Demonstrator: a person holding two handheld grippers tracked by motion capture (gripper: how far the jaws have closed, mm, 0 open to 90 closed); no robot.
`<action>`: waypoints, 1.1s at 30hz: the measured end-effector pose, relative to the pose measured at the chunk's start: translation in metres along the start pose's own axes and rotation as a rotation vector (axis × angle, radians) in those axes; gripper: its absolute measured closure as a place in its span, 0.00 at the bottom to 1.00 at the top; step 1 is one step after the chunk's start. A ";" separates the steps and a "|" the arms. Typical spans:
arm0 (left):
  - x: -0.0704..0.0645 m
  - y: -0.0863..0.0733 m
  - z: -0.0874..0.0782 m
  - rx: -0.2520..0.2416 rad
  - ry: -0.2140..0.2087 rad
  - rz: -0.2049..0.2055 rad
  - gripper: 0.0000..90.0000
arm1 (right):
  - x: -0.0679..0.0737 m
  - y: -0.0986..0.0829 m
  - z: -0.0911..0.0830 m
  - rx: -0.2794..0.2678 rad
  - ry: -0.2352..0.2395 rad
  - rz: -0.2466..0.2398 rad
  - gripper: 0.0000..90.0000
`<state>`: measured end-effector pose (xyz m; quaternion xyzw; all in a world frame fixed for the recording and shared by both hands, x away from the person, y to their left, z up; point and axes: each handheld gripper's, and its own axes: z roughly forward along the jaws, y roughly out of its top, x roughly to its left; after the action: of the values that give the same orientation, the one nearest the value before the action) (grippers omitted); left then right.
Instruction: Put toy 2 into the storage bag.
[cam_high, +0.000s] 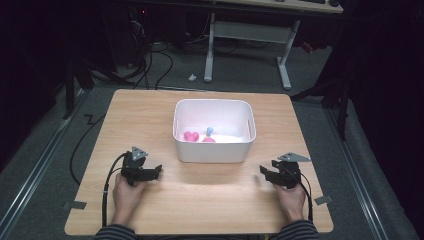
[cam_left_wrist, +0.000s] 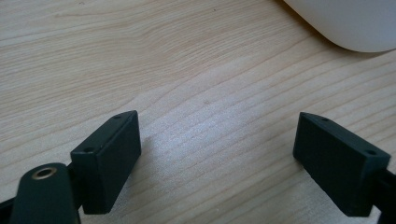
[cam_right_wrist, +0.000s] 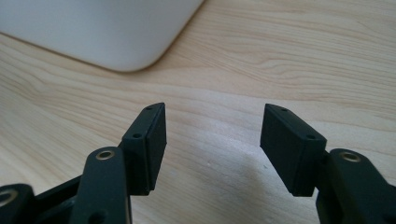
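Note:
A white rectangular bin (cam_high: 214, 147) stands at the middle of the wooden table (cam_high: 150, 110). Inside it lie pink pieces (cam_high: 191, 135) and a small blue piece (cam_high: 209, 131). My left gripper (cam_high: 157, 171) rests on the table to the bin's front left, held by a hand, jaws wide apart with bare wood between them (cam_left_wrist: 219, 140). My right gripper (cam_high: 263, 171) rests to the bin's front right, also open and holding nothing (cam_right_wrist: 212, 135). A rounded corner of the bin (cam_left_wrist: 355, 23) shows at the top right of the left gripper view, and another bin corner (cam_right_wrist: 102, 28) at the top left of the right gripper view.
Bare wood stretches between the two grippers in front of the bin. Strips of grey tape (cam_high: 75, 204) mark the table's front corners. Beyond the table stand a white desk frame (cam_high: 245, 35) and cables on the grey floor (cam_high: 165, 60).

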<state>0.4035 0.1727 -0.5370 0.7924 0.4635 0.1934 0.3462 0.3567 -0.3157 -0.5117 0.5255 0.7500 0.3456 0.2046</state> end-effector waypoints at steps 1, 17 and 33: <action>0.000 0.000 0.000 0.000 0.000 0.000 0.17 | 0.000 -0.001 0.002 0.010 -0.016 -0.013 0.45; 0.000 0.000 0.000 0.000 0.000 0.000 0.17 | -0.003 -0.006 0.015 0.012 -0.049 -0.022 0.45; 0.000 0.000 0.000 0.000 0.001 -0.001 0.17 | -0.001 -0.006 0.020 0.014 -0.057 -0.049 0.38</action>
<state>0.4034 0.1725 -0.5371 0.7921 0.4639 0.1938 0.3461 0.3667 -0.3118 -0.5304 0.5180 0.7589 0.3202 0.2305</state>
